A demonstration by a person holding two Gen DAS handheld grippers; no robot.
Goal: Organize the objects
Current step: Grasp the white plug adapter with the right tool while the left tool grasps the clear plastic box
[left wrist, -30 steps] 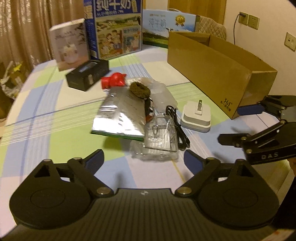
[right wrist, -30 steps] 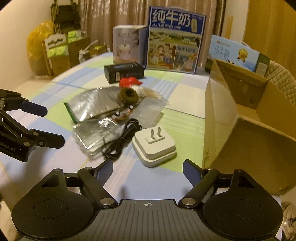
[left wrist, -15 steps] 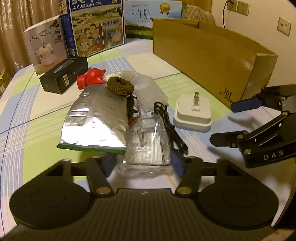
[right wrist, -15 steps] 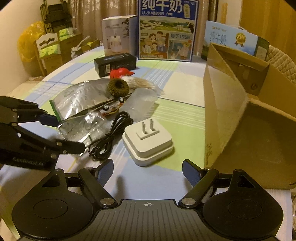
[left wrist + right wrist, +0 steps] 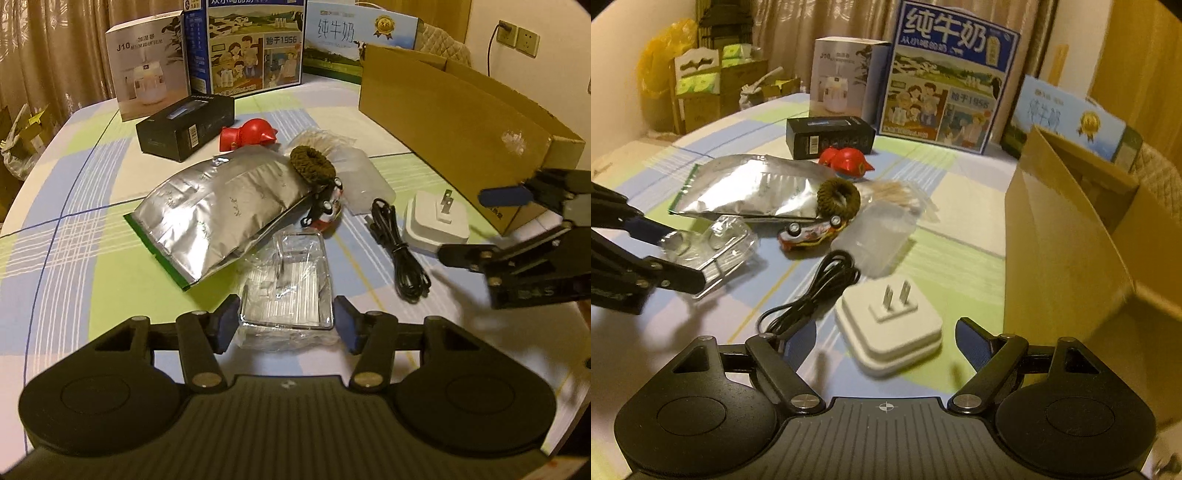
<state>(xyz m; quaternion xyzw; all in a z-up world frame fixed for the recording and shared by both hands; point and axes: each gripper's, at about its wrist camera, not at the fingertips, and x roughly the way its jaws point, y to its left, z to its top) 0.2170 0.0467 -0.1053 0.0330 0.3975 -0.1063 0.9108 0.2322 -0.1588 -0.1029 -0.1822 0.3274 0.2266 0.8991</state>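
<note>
A clear plastic box [image 5: 286, 291] sits between the blue pads of my left gripper [image 5: 286, 326], which is shut on its sides; in the right wrist view the same box [image 5: 713, 243] is held at the tips of my left gripper [image 5: 670, 254]. My right gripper [image 5: 886, 341] is open around a white charger plug [image 5: 890, 325] that lies prongs up. In the left wrist view that right gripper [image 5: 465, 225] hovers over the plug [image 5: 428, 229]. A coiled black cable [image 5: 399, 254] lies beside the plug. An open cardboard box [image 5: 1071, 236] stands on the right.
On the checked tablecloth lie a silver foil bag [image 5: 221, 206], a brown hair scrunchie [image 5: 312, 164], a toy car [image 5: 327, 210], a red toy [image 5: 247, 134] and a black carton [image 5: 184, 127]. A humidifier box [image 5: 147, 66] and milk cartons [image 5: 255, 44] stand at the back.
My left gripper moved forward and closed its fingers onto the clear plastic box. My right gripper advanced toward the white plug, staying open.
</note>
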